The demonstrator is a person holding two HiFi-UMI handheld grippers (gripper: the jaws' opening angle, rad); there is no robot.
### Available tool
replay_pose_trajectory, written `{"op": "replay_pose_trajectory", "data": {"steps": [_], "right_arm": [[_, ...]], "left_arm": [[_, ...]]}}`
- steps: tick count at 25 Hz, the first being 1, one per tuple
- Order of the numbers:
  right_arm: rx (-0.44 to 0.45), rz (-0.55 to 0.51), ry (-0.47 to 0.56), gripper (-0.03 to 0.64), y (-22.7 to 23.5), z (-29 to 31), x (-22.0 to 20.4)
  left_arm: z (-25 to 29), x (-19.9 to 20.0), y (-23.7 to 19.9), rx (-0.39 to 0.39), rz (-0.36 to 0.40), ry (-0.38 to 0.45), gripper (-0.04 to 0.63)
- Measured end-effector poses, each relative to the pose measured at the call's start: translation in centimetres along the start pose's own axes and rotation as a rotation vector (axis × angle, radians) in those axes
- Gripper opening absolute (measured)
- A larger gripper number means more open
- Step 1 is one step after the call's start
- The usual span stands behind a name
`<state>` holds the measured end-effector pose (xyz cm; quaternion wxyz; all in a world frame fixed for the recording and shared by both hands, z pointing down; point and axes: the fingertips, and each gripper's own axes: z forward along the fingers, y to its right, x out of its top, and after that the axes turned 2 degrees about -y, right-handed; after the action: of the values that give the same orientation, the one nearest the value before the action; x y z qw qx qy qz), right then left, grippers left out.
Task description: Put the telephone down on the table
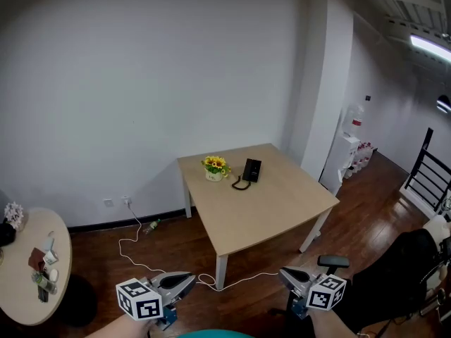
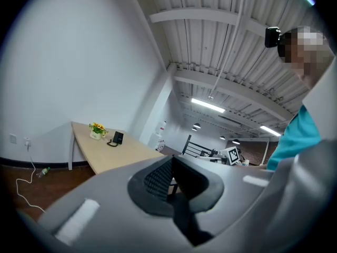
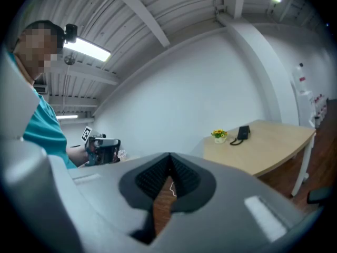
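Note:
The black telephone (image 1: 251,170) stands on the far part of a square wooden table (image 1: 268,213), its curly cord lying beside it. It also shows small in the left gripper view (image 2: 118,137) and in the right gripper view (image 3: 243,132). Both grippers are far from it, at the bottom of the head view. My left gripper (image 1: 190,281) is shut with nothing in it, its jaws meeting at the tip (image 2: 171,159). My right gripper (image 1: 283,273) is also shut and holds nothing (image 3: 169,157). Each gripper camera sees the other gripper off to the side.
A pot of yellow flowers (image 1: 215,166) sits next to the telephone. A white cable (image 1: 134,248) snakes over the wood floor from a wall socket. A round table (image 1: 28,294) with small items stands left. A black stool (image 1: 333,262), a white dispenser (image 1: 349,146) and a black railing (image 1: 430,174) are to the right.

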<state>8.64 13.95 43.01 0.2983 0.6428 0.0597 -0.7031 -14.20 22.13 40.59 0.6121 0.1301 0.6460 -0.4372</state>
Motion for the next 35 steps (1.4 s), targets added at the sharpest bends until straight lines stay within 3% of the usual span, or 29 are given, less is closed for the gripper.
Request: {"op": "replay_pose_trajectory", "data": {"steps": [5,10,15,18,24,35], "right_arm": [[-0.014,0.016,0.018,0.002,-5.8,2.5,-1.2],[0.014,0.034,0.027,0.002,-10.5,3.2,-3.0],[0.05,0.05,0.031,0.002,-11.7,-1.0,-4.3],[0.047,0.078,0.01,0.002,-10.8,-4.2,-5.8],[0.022,0.05,-0.019,0.0,-9.3,-8.4,-6.5],[0.054,0.01,-0.026,0.0,-10.4,-9.1,-6.4]], "left_arm": [[-7.7,-2.0,-1.2,-0.003,-0.004,-0.031,0.005],[-10.9,-3.6,-0.5,0.006,0.009,-0.058,0.005],[-9.3,-5.2,4.4,-0.019,0.009,0.0,0.005],[-7.4,-6.2,6.0,-0.006,-0.035,0.033,0.005],[-4.4,-6.8,9.1,-0.025,-0.023,0.046,0.005],[-3.7,-6.5,10.0,-0.043,0.005,0.035,0.005]]}}
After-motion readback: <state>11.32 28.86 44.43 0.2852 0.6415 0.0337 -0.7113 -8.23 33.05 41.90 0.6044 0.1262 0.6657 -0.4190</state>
